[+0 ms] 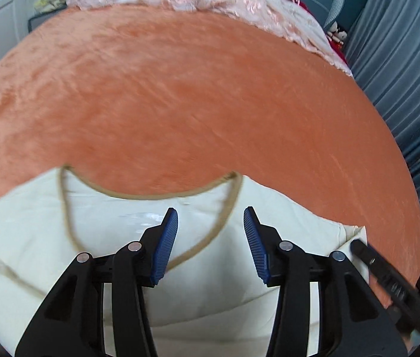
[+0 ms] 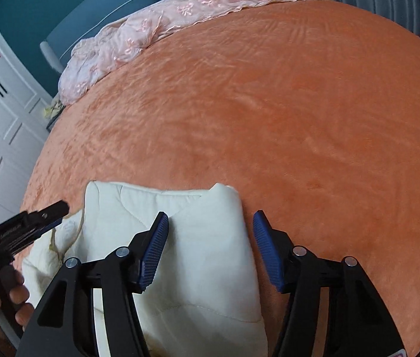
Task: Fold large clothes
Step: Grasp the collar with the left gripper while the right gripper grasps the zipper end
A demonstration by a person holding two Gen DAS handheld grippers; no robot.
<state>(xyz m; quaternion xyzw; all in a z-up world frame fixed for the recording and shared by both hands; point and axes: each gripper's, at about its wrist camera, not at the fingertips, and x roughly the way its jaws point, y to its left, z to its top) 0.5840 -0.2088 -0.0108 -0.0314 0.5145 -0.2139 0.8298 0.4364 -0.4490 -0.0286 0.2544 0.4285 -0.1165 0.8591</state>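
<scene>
So the cream garment [image 2: 198, 255] with the tan neckline trim [image 1: 225, 208] is lying folded up at the near edge of the orange plush blanket [image 1: 210, 104] on the bed. Both the left gripper [image 1: 210, 238] and the right gripper [image 2: 210, 244] hang over it with their blue pads spread apart, nothing pinched between them. A pink lacy bedspread [image 2: 150, 29] sits bunched up at the far side.

Orange bedspread [image 2: 269, 104] lies bare beyond the cream garment [image 2: 204, 267].
</scene>
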